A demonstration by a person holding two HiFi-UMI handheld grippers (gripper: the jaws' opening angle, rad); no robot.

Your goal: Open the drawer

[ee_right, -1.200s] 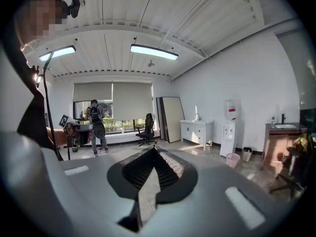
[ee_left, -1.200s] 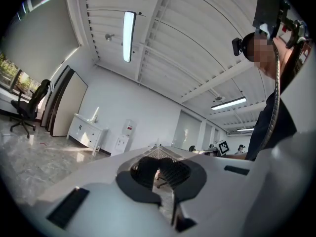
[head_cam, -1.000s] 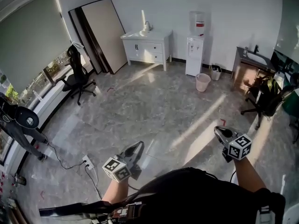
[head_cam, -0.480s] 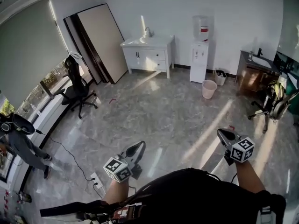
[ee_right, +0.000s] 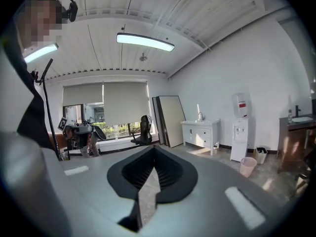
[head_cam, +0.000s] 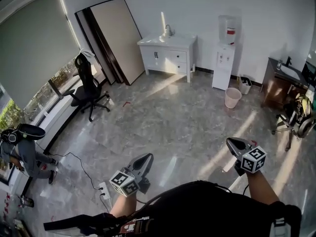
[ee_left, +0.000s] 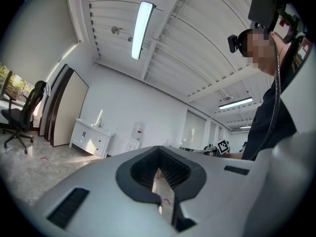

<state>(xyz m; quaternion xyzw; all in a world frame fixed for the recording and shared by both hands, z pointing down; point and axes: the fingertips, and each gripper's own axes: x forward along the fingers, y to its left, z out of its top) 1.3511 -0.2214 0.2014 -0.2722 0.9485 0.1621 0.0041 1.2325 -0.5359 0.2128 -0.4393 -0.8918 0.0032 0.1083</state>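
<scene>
A white cabinet with drawers and a faucet on top stands against the far wall, well away from both grippers. It also shows in the left gripper view as the cabinet and in the right gripper view as the cabinet. My left gripper is held low over the marble floor, shut and empty. My right gripper is at the same height on the right, also shut with nothing in it. In their own views the left gripper and the right gripper point roughly level across the room.
Tall boards lean on the wall left of the cabinet. A black office chair stands by the window. A water dispenser, a pink bin and a dark desk are on the right. A power strip with its cable lies on the floor.
The person has walked forward: the cabinet looks nearer and sits further right in the head view. Both grippers keep their place in front of the body, still shut.
</scene>
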